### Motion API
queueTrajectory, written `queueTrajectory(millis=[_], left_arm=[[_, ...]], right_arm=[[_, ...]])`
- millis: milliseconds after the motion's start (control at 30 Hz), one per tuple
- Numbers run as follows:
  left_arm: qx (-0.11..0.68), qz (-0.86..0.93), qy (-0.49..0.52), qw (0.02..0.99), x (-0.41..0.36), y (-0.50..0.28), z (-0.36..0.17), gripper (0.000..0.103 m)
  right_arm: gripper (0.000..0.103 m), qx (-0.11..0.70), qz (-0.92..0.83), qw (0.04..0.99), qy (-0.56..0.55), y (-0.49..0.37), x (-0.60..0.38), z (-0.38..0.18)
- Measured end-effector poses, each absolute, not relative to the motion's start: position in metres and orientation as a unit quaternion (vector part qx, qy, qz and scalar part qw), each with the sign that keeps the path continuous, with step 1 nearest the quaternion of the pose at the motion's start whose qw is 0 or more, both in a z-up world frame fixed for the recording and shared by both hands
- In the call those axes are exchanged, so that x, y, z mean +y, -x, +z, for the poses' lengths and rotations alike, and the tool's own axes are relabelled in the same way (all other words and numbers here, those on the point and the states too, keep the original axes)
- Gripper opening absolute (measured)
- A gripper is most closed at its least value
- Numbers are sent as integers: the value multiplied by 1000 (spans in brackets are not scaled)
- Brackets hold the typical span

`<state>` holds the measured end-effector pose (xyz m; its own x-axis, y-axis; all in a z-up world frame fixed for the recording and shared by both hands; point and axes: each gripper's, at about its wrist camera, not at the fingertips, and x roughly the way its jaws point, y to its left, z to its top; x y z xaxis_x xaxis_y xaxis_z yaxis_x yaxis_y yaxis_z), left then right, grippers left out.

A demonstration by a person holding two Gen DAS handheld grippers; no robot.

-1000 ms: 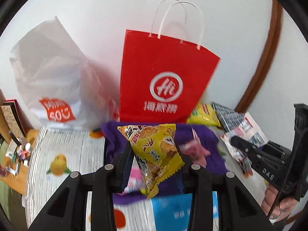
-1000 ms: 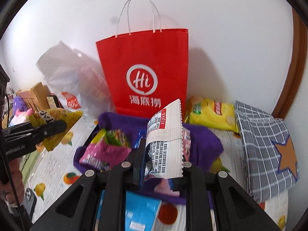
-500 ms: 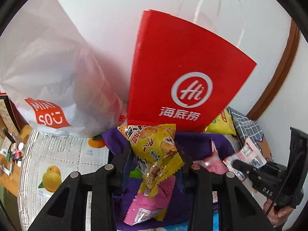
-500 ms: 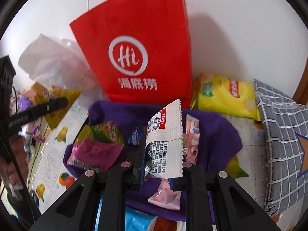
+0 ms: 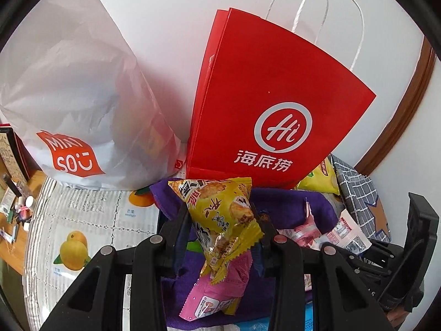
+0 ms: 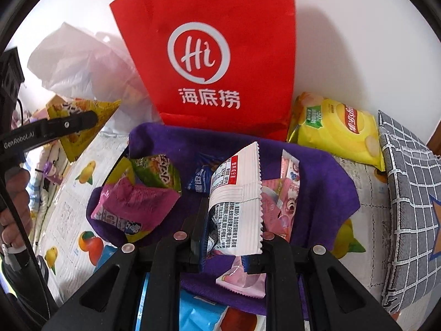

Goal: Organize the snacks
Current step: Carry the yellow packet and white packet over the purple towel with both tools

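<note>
Left gripper (image 5: 220,220): jaws gripping yellow snack packet (image 5: 220,215). Right gripper (image 6: 231,220): jaws clenching white sachet (image 6: 237,204). Both are hovering over purple cloth (image 6: 325,187) holding loose snacks; red paper bag (image 6: 209,55) is standing behind. Likely next: releasing both there.

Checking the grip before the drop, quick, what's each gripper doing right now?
Left gripper: closed on the yellow snack packet.
Right gripper: closed on the white snack packet.
</note>
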<state>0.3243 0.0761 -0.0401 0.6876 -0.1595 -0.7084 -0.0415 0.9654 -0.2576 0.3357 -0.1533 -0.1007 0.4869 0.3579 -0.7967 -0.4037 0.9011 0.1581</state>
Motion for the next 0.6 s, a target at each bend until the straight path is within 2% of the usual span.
queueTrajectory(millis=[600], left_arm=[[403, -45, 116, 907, 61, -327, -44, 36]], right_arm=[[20, 504, 223, 828, 105, -337, -133, -134]])
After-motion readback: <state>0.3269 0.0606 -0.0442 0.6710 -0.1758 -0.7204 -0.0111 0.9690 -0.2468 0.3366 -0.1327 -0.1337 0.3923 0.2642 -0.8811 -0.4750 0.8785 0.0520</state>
